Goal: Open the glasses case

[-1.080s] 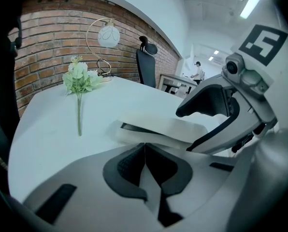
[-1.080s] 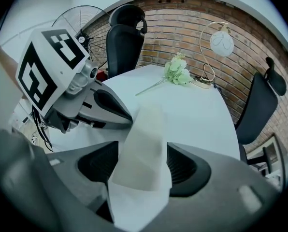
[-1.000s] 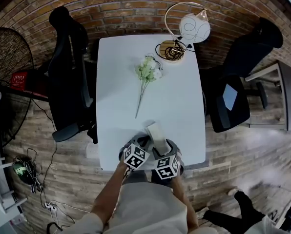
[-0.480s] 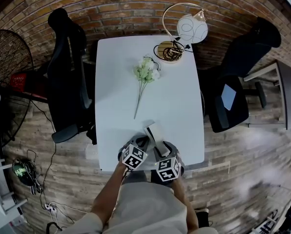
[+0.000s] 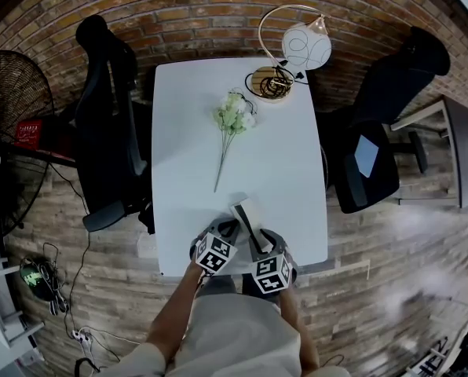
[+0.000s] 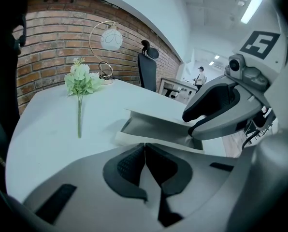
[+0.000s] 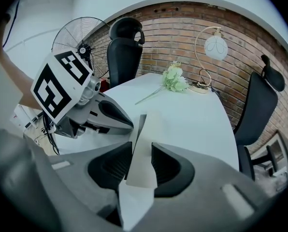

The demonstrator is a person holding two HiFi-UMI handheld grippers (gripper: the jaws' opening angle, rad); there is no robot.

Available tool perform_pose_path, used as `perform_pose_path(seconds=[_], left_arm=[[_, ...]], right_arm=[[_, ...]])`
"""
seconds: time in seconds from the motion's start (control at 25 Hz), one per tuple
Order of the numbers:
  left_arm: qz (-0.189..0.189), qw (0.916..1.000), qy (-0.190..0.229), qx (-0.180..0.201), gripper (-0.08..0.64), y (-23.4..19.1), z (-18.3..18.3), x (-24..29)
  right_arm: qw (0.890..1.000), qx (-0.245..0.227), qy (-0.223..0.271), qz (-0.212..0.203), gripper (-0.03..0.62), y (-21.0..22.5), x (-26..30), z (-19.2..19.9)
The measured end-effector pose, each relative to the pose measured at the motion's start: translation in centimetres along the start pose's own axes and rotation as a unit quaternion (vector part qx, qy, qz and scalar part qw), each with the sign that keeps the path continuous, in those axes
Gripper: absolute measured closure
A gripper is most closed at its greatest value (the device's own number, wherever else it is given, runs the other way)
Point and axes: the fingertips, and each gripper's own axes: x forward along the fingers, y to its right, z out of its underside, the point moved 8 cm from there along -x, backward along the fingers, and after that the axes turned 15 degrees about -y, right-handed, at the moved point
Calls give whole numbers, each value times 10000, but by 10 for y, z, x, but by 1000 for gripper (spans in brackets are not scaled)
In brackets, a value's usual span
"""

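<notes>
Head view: pale grey flat-sided glasses case (image 5: 248, 215) lies just ahead of both jaw pairs.
Left gripper view: left gripper (image 6: 144, 148) pinched together, empty; case just beyond tips.
Right gripper view: right gripper (image 7: 141, 151), just closing, clamps the lid flap (image 7: 148, 122). Best to lift slowly with the base pinned.

**Head view:** cam high over desk (image 5: 281, 163), facing steeply down. Whole top in frame, near edge at bottom, brick wall (image 5: 218, 14) past far edge.

**Left gripper view:** cam low at near edge, v. close behind own jaws, facing twd far-right corner.

**Right gripper view:** cam low at near edge, close behind own jaws, facing far edge & left edge.

**Shared, all 3 views:** glasses case (image 5: 247, 214) by near edge, flower (image 5: 234, 116) mid-desk, lamp (image 5: 305, 45) at far edge.
</notes>
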Motion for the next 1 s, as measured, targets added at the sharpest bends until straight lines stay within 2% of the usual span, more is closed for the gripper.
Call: perform_pose_path(seconds=[0.52,1.0], left_arm=[[7,10000,39,-41,552,0,-1,1],[-3,10000,32,-85,552,1,0,1]], right_arm=[[9997,172,156,97,518,12,-7,2],[9989,357,220,203,546,29,-10,4]])
